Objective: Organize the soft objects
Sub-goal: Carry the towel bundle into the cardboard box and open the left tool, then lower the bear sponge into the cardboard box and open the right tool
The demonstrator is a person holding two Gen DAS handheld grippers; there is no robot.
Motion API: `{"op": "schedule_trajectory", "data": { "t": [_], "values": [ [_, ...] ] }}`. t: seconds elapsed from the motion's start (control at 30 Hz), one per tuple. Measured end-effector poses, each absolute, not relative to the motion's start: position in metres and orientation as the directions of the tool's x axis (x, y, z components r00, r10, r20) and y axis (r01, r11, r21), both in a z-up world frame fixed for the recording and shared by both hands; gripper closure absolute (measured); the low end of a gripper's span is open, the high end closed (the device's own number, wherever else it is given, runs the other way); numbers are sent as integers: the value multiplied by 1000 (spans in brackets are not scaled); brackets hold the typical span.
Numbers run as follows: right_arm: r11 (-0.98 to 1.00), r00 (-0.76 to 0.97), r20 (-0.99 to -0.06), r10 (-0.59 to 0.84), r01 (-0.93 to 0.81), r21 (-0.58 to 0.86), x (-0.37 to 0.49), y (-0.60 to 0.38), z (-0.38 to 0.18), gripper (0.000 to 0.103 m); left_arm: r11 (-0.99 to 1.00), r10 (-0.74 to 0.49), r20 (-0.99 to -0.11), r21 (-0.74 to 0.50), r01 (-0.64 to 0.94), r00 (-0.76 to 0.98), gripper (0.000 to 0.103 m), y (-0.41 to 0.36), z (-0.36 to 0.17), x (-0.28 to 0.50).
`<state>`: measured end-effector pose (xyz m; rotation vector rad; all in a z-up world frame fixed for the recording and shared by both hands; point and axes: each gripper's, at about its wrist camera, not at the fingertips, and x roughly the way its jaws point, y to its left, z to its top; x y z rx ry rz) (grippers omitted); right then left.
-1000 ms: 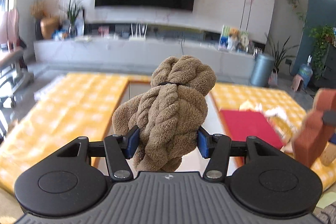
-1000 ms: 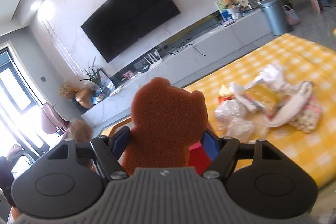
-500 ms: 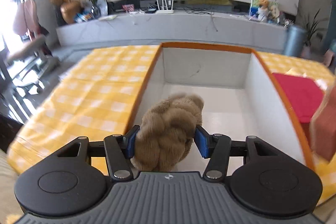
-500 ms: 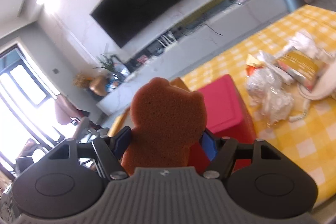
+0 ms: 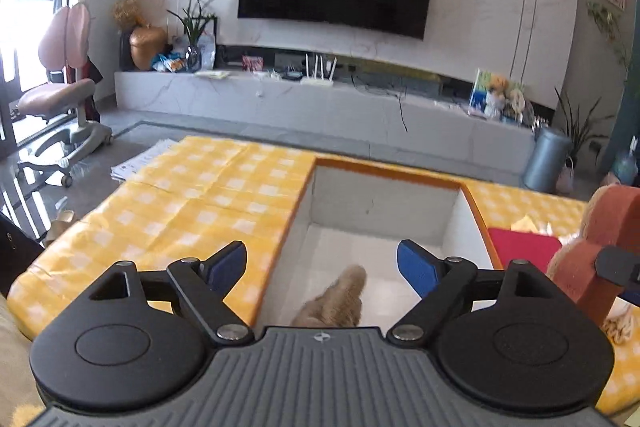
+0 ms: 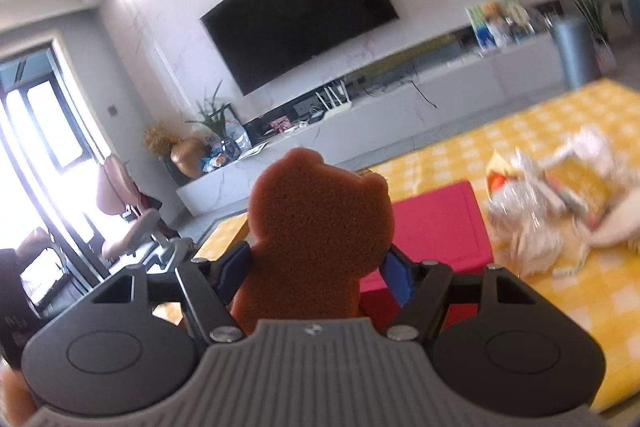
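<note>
Below the spread-open left gripper (image 5: 322,263) the plush toy (image 5: 334,301) is seen in the box (image 5: 390,171), while the bear sponge (image 6: 316,227) is clamped by the right gripper (image 6: 316,269)

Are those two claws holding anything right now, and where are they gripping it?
The right claw grips the brown bear-shaped sponge at its lower sides. The left claw holds nothing.

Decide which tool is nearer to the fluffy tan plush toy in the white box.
Left. The open left tool hangs directly above the fluffy tan plush toy; the right tool, clamping a brown bear-shaped sponge, sits beyond the box's right wall.
</note>
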<state>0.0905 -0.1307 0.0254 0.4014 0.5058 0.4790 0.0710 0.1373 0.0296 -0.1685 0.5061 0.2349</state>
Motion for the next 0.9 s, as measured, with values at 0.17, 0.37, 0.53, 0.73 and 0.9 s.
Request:
{"op": "schedule_trajectory", "data": {
  "t": [0.17,0.37,0.53,0.73,0.9],
  "values": [
    [851,789,-375,486,-330,408,90,-113,40,33,955,192,-485,-110,-277,853,2,157,40,64],
    [894,762,-475,440,-321,314,107,-76,42,33,963,138,-497,-134,-233,856,2,177,29,69],
    [928,688,-627,366,-320,190,131,-25,24,33,946,144,-527,-175,-273,838,2,191,19,73],
    [924,552,-782,288,-374,77,159,20,-10,34,933,125,-542,-220,-284,831,2,207,14,71],
    [933,532,-806,260,-352,69,166,24,-16,29,935,95,-552,-236,-264,829,2,209,12,71]
  ]
}}
